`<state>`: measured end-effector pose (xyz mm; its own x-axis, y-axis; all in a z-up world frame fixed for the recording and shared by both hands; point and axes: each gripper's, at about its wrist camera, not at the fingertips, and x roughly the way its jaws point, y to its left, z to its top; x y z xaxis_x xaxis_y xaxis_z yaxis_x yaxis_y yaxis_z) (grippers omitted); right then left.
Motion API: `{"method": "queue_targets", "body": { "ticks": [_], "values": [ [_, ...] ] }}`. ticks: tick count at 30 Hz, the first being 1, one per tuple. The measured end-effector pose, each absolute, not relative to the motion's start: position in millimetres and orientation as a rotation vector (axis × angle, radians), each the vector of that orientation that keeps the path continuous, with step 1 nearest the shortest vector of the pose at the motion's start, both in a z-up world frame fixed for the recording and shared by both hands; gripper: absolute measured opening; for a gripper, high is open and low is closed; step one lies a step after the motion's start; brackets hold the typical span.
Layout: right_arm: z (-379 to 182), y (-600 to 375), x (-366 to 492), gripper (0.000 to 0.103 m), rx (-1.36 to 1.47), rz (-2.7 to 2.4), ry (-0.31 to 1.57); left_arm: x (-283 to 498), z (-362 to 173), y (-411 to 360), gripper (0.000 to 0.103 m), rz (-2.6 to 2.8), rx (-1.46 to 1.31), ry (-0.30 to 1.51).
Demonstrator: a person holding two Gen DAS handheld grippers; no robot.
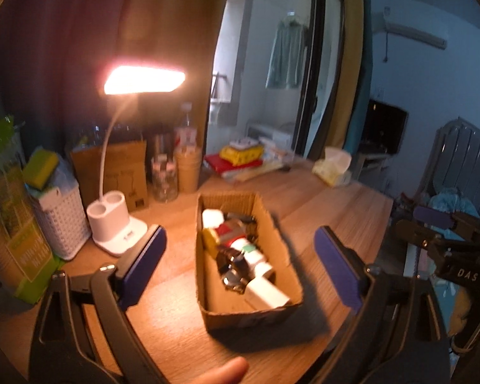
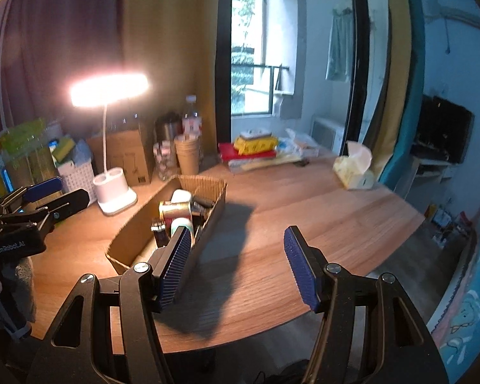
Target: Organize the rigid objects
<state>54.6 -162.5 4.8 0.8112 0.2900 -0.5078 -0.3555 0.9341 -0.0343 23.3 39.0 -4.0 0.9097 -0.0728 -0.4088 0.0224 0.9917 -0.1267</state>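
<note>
The left gripper [image 1: 240, 259] hangs above the near part of the wooden table [image 1: 336, 198] with its blue-padded jaws spread wide and nothing pinched between them. Below and in front of it, framed between the two pads without touching them, lies the long brown cardboard box [image 1: 273, 224]. Its long axis runs away from this gripper toward the back of the table, the near short end being closest to the jaws. Inside the box small rigid items [image 1: 243, 252] lie packed in a row along its length: white blocks, a shiny dark piece, a red and yellow one. The right gripper [image 2: 236, 268] is also open and empty; the box lies to its left, just behind its left pad. Farther back stands a lit white desk lamp [image 1: 118, 224].
</note>
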Motion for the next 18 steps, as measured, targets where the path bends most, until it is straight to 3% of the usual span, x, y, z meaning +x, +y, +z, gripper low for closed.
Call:
{"method": "queue_targets", "body": {
  "ticks": [18],
  "values": [
    [66.1, -179.7, 16.6, 0.065, -0.112, 0.332, 0.349, -24.9, 65.0, 17.3, 0.102, 0.008, -0.052, 0.261]
  ]
}}
